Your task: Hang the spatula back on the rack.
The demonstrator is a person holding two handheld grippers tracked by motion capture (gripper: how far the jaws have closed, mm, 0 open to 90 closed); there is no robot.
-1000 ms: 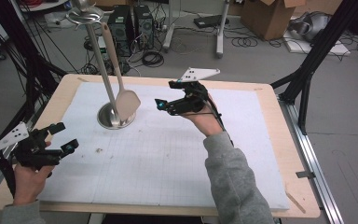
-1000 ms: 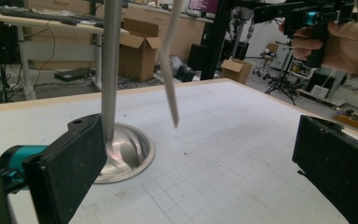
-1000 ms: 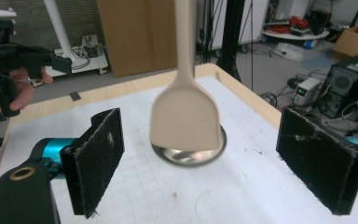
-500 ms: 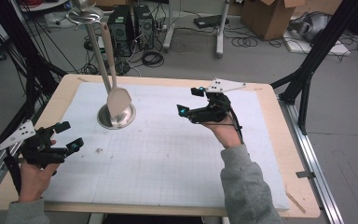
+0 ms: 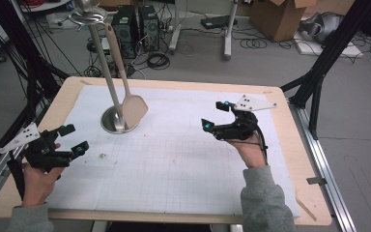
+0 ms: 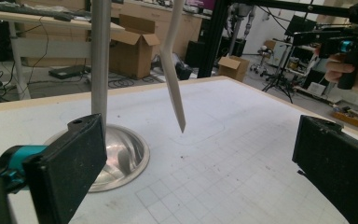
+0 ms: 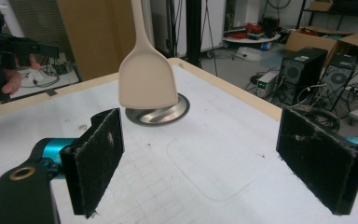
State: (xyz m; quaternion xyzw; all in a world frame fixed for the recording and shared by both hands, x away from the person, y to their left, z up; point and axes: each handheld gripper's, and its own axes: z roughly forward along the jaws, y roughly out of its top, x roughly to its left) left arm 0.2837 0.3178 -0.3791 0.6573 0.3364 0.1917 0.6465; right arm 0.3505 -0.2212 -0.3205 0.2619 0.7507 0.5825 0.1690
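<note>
Beige spatula (image 5: 134,108), silver stand base (image 5: 110,121), white gridded mat (image 5: 174,159)

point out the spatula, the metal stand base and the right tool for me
spatula (image 7: 147,84), right gripper view, on its flat blade.
metal stand base (image 5: 110,123), high view, on its round rim.
right tool (image 5: 216,116), high view, between its fingertips.

no readable text, labels or numbers anywhere

Beige spatula (image 5: 134,107) hanging beside steel stand (image 5: 117,120); both claws apart, empty.
</note>
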